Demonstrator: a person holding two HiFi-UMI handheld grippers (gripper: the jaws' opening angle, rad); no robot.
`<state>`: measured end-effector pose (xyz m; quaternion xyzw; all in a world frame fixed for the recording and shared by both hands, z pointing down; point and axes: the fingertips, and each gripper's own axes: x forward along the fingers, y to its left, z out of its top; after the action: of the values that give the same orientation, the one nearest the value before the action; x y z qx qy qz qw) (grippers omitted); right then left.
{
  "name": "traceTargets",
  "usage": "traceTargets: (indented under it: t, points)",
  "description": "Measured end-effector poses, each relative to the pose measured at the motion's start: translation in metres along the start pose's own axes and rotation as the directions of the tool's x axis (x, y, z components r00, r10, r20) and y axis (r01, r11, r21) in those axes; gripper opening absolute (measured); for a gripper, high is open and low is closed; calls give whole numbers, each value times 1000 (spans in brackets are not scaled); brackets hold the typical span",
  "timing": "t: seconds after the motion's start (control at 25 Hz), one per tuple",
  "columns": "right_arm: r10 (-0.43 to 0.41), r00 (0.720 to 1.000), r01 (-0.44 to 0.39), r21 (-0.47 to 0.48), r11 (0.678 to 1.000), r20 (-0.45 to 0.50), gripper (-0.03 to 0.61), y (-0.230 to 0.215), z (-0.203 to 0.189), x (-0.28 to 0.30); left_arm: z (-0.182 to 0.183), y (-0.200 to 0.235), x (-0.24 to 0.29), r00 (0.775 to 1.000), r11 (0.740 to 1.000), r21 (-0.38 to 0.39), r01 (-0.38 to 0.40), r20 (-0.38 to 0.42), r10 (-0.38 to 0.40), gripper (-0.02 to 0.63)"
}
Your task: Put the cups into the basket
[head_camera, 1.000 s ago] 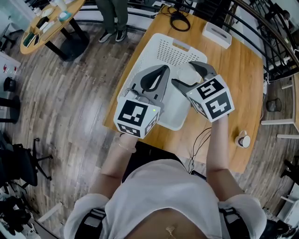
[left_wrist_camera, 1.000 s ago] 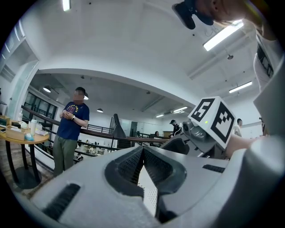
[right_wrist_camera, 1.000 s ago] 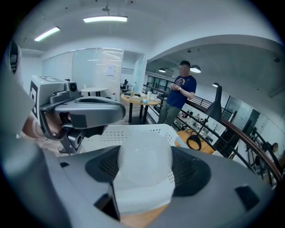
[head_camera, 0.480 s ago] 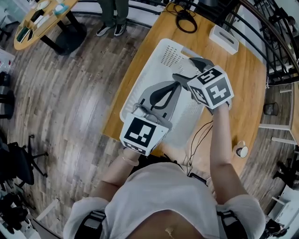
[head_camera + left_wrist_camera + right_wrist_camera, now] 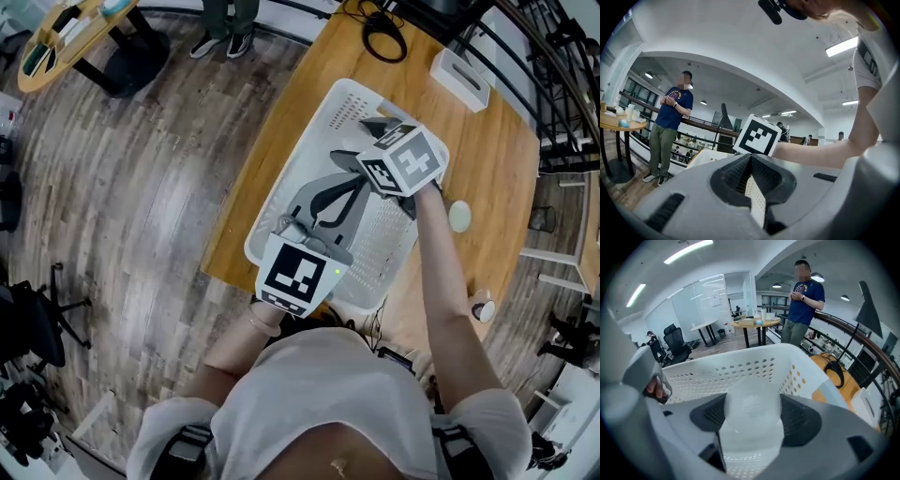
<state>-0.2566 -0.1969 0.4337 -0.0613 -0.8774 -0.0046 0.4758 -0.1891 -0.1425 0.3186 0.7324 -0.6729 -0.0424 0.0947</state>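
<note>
The white perforated basket (image 5: 281, 199) stands on the wooden table (image 5: 487, 150). My right gripper (image 5: 349, 139) hangs over the basket's far half. In the right gripper view it (image 5: 753, 411) is shut on a translucent plastic cup (image 5: 752, 437), which lies on its side with the pads against its wall, and the basket wall (image 5: 740, 371) stands right behind. My left gripper (image 5: 359, 180) is over the basket's middle, its tips together and nothing between them. In the left gripper view its tips (image 5: 751, 158) meet and a strip of basket wall (image 5: 757, 199) shows through the gap behind them.
A small cup (image 5: 483, 307) stands near the table's right edge, and a pale round thing (image 5: 459, 216) lies right of the basket. A white box (image 5: 461, 80) and a black cable (image 5: 384, 37) are at the table's far end. A person (image 5: 801, 305) stands beyond it.
Both grippers have moved farther in over the basket, the right one still with the cup. The head view has swung, and the pale round thing beside the basket has come into sight.
</note>
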Motion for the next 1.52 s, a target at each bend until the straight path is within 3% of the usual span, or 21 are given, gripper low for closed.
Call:
traceTargets:
  t: [0.36,0.8,0.92,1.24,1.52]
  points:
    - [-20,999,22,49,999,-30,339,-4,-14,47,-9,7,-4,1000,1000,-21,-10,15,10,8]
    - [-12,993,15,23,1000,-121,339,-12,-47,99,-17,9,0,1000,999,-26,-24,1,24,8]
    - [-23,994,24,4,1000,-107,339,-16,-49,110,-17,10,-1,1000,999,-28,-24,0,24,8]
    - [-53,995,51,-25,998,-87,340,-12,-41,108,-18,7,1,1000,999,-46,-13,-5,13,8]
    - [-46,991,41,-38,998,-127,368,-11,-48,105,-13,6,0,1000,998,-57,-1,12,2,8]
